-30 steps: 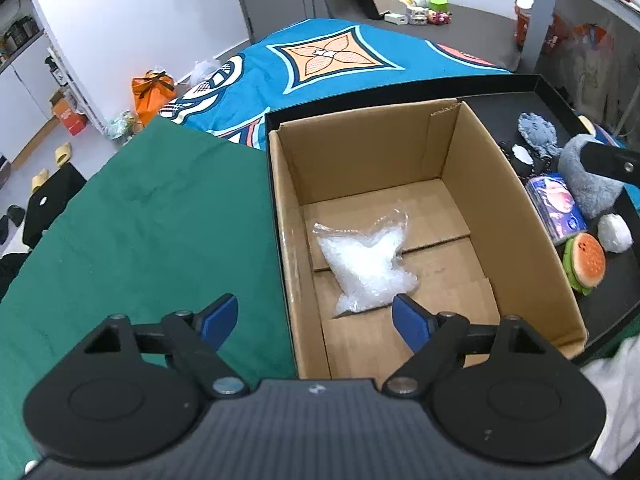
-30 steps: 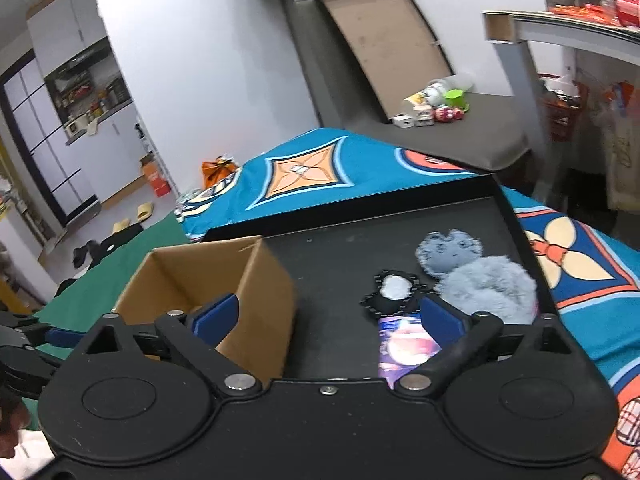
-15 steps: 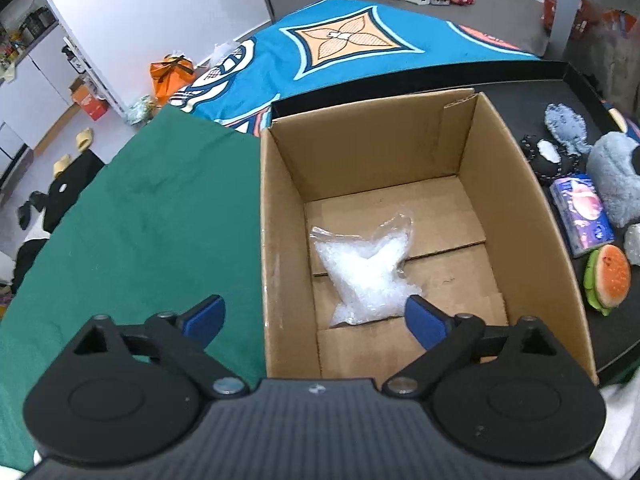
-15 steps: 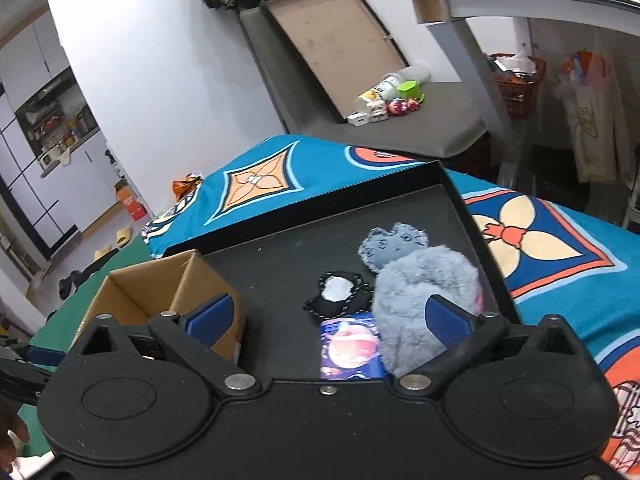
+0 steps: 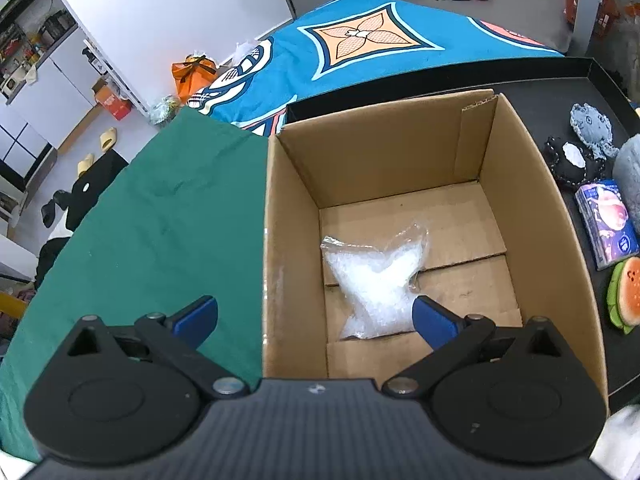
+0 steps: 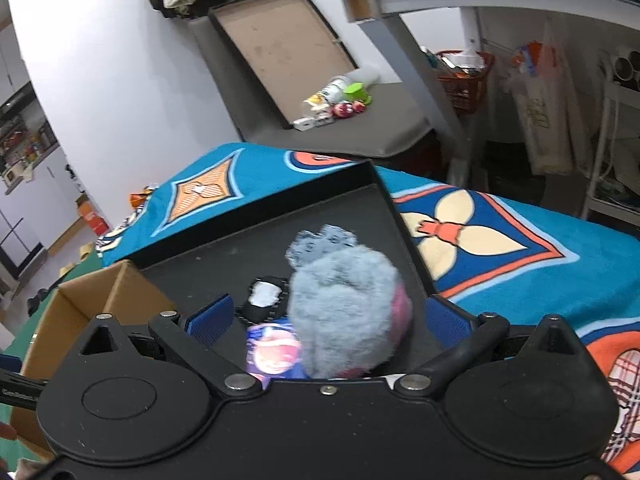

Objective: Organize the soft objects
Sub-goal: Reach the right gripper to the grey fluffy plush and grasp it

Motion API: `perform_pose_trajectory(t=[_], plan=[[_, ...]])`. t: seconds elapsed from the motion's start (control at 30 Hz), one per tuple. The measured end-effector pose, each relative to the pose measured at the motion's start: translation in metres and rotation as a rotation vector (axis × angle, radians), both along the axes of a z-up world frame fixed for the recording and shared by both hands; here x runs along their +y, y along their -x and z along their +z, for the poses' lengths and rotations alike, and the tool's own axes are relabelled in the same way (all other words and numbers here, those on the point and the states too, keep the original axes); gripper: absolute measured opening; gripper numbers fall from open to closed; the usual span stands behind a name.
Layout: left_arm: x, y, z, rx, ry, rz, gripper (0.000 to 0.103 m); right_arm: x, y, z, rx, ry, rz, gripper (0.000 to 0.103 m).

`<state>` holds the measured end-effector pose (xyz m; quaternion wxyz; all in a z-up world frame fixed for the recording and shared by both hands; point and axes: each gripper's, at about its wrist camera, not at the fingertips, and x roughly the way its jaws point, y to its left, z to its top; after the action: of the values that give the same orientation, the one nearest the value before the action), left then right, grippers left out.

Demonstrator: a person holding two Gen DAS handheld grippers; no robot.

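Observation:
An open cardboard box (image 5: 532,184) stands in a black tray (image 5: 440,76) and holds a clear bag of white filling (image 5: 376,280). My left gripper (image 5: 316,316) is open and empty above the box's near left wall. Right of the box lie a blue-grey knitted toy (image 5: 592,126), a black pouch (image 5: 572,160), a tissue pack (image 5: 608,220), a burger plush (image 5: 626,296) and a grey fluffy plush (image 5: 628,176). My right gripper (image 6: 328,318) is open, its fingers either side of the grey fluffy plush (image 6: 344,304), apart from it.
The tray (image 6: 372,184) rests on a blue patterned cloth (image 6: 500,236); a green cloth (image 5: 160,224) covers the table left of the box. The box (image 6: 88,304) shows at the right wrist view's lower left. A metal table leg (image 6: 416,64) stands behind.
My left gripper has drifted left and back over the box's left wall. My right gripper has moved right and down toward the grey fluffy plush, which now sits between its fingers.

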<state>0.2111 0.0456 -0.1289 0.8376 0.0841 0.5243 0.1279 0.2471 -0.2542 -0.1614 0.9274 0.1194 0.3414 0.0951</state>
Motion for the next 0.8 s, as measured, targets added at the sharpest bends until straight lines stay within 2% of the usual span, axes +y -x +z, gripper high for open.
perform_pose_trajectory(t=[0.2,0.43,0.63,0.7,0.77,0.8], plan=[[-0.005,-0.002,0.001,-0.005,-0.006,-0.011,0.103,-0.007,-0.006,-0.015,0.038,0.03,-0.036,0.103],[-0.006,-0.006,-0.004,0.036,-0.022,-0.008,0.103,-0.004,-0.01,-0.023,0.025,0.032,-0.006,0.1],[-0.006,-0.007,-0.003,0.039,-0.042,-0.004,0.103,0.005,-0.021,-0.034,0.055,0.038,0.025,0.097],[-0.006,-0.006,-0.003,0.036,-0.045,-0.006,0.103,0.007,-0.024,-0.038,0.063,0.046,0.028,0.091],[-0.006,-0.006,-0.003,0.035,-0.049,-0.01,0.103,0.008,-0.026,-0.042,0.076,0.05,0.033,0.072],[-0.006,-0.005,-0.002,0.033,-0.05,-0.011,0.103,0.009,-0.027,-0.044,0.084,0.05,0.037,0.071]])
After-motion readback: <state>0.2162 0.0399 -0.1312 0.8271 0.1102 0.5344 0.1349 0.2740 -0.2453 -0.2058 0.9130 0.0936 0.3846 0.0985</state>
